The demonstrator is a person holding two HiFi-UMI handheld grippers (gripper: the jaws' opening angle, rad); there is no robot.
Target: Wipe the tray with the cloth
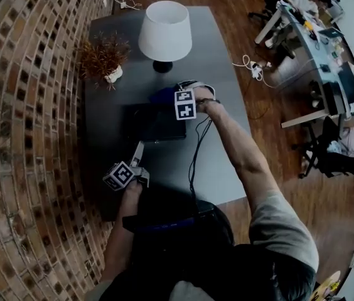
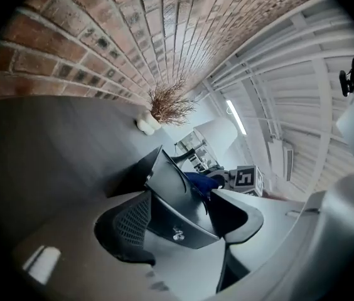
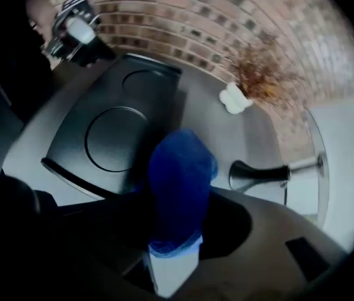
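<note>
Seemingly just starting: the left gripper [image 2: 186, 218] clamps the tray's [image 3: 105, 133] near rim, and the right gripper [image 3: 176, 231] pinches the blue cloth [image 3: 182, 180] at the tray's far edge. Most wiping probably remains.

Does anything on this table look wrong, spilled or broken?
Nothing stands out. The tray sits on the table, its edge in the left claw; the right claw holds the blue cloth. No spill or damage shows.

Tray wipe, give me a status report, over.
Left gripper shut on tray, near edge. Right gripper shut on blue cloth by far edge. Lamp just beyond; tray bare.
</note>
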